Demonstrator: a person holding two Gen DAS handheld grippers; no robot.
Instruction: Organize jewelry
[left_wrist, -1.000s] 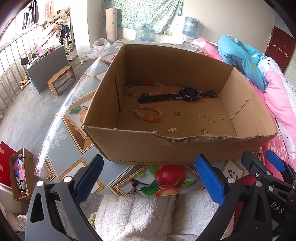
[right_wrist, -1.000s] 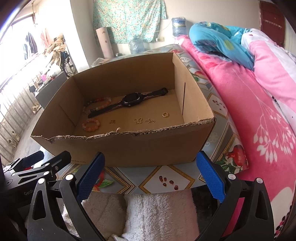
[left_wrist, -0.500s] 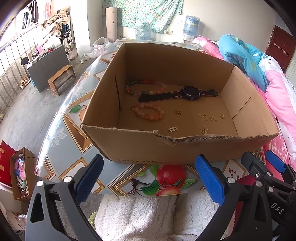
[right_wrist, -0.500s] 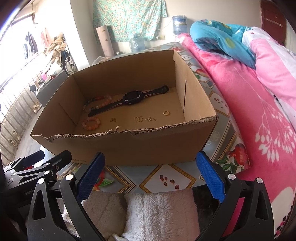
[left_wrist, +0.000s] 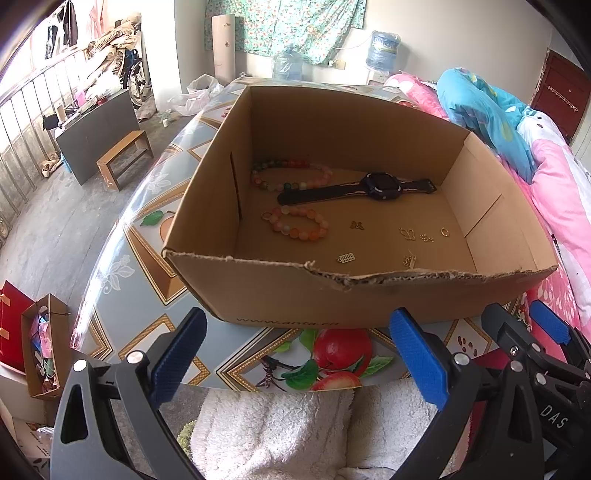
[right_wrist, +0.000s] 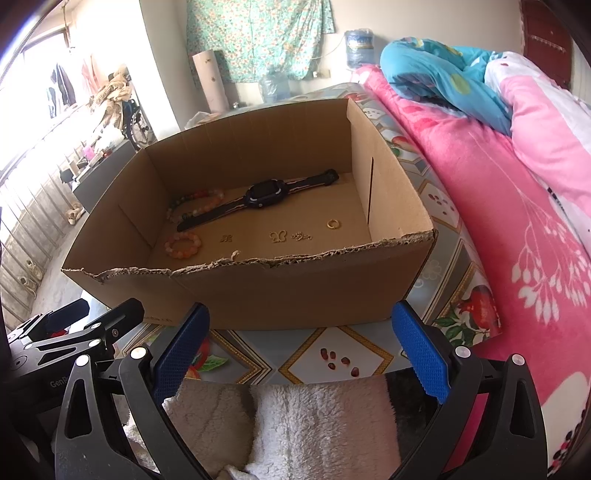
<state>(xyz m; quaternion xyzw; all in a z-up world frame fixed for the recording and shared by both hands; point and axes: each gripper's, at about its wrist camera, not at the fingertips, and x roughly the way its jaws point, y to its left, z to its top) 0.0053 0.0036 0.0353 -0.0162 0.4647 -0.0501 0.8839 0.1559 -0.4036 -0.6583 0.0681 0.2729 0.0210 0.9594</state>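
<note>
Bright daylight from the left, blown-out glare at the railed window (right_wrist: 33, 122), sharp focus, strong fisheye curvature, dark vignetted corners, soft shadow inside the brown cardboard box (left_wrist: 295, 295).

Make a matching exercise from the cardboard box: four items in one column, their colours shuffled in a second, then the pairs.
Items:
1. watch
2. small bead bracelet
3. ring
4. left gripper pads

Colours:
A. gold
B. blue
C. black
D. orange and pink

Pairs: 1-C, 2-D, 3-A, 4-B
</note>
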